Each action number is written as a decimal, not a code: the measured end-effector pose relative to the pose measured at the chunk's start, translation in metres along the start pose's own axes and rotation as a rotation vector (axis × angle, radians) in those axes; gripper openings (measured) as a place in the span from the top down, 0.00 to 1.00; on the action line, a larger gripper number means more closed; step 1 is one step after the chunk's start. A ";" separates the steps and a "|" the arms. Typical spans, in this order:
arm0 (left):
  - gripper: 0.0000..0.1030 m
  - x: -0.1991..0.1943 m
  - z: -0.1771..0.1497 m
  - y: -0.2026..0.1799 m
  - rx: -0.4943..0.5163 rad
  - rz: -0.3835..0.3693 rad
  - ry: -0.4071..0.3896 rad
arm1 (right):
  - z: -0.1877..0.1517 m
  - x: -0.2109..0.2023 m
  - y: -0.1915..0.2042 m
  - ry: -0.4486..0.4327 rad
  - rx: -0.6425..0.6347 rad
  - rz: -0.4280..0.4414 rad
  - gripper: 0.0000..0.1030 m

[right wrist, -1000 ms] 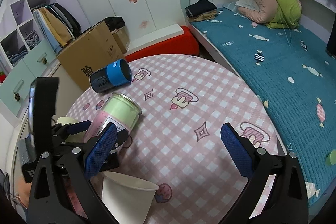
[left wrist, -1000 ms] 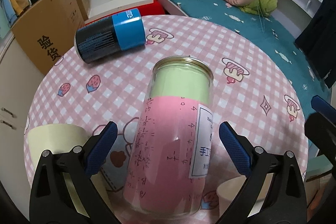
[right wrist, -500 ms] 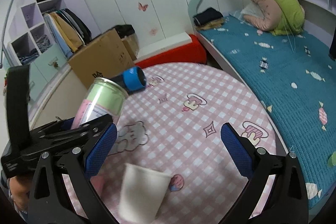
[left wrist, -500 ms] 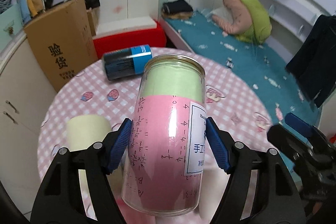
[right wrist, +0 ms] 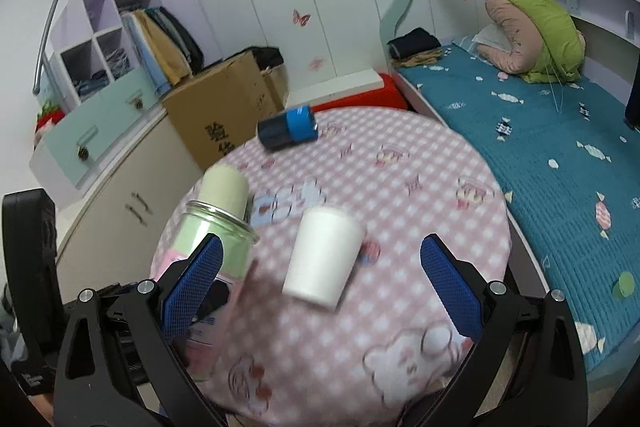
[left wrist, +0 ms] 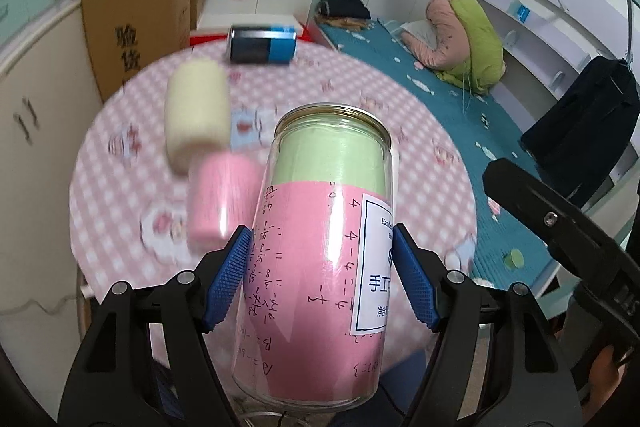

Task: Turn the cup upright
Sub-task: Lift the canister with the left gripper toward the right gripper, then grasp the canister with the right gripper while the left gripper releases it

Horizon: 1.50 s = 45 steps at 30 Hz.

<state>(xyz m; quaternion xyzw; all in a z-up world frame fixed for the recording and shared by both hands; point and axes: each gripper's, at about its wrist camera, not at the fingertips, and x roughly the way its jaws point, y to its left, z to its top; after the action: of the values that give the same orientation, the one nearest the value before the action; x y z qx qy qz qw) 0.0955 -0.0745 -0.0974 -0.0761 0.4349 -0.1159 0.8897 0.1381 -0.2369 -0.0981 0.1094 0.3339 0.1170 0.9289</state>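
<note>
My left gripper [left wrist: 322,279] pinches a clear cylindrical jar with a pink-and-green paper lining [left wrist: 320,247] between its two blue ribbed pads, one pad on each side of the pink band. The jar is lifted off the round table with the pink checked cloth [left wrist: 420,147], its metal-rimmed open mouth toward twelve o'clock and tipped a little to the right. In the right wrist view the same jar [right wrist: 216,247] shows at nine o'clock, standing close to upright in the left gripper [right wrist: 120,307].

My right gripper [right wrist: 322,287] is spread wide with nothing between its pads, above the near edge of the table [right wrist: 440,227]. A white paper cup [right wrist: 322,263] lies on its side on the cloth between those pads. A pale yellow cup [left wrist: 198,115] sits at ten o'clock from the jar, a blurred pink cup [left wrist: 220,203] just beside the jar's left side, and a dark can with a blue band [left wrist: 262,45] lies on its side at the far edge.
</note>
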 end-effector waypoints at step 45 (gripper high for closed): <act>0.07 -0.056 -0.034 0.049 -0.005 0.132 -0.184 | -0.031 -0.009 0.059 0.035 -0.048 -0.029 0.07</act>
<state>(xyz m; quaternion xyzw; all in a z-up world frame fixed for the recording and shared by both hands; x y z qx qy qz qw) 0.0416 -0.0137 -0.0874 -0.0595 0.3556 -0.0484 0.9315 0.1025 -0.1794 -0.0993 0.0803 0.3487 0.1133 0.9269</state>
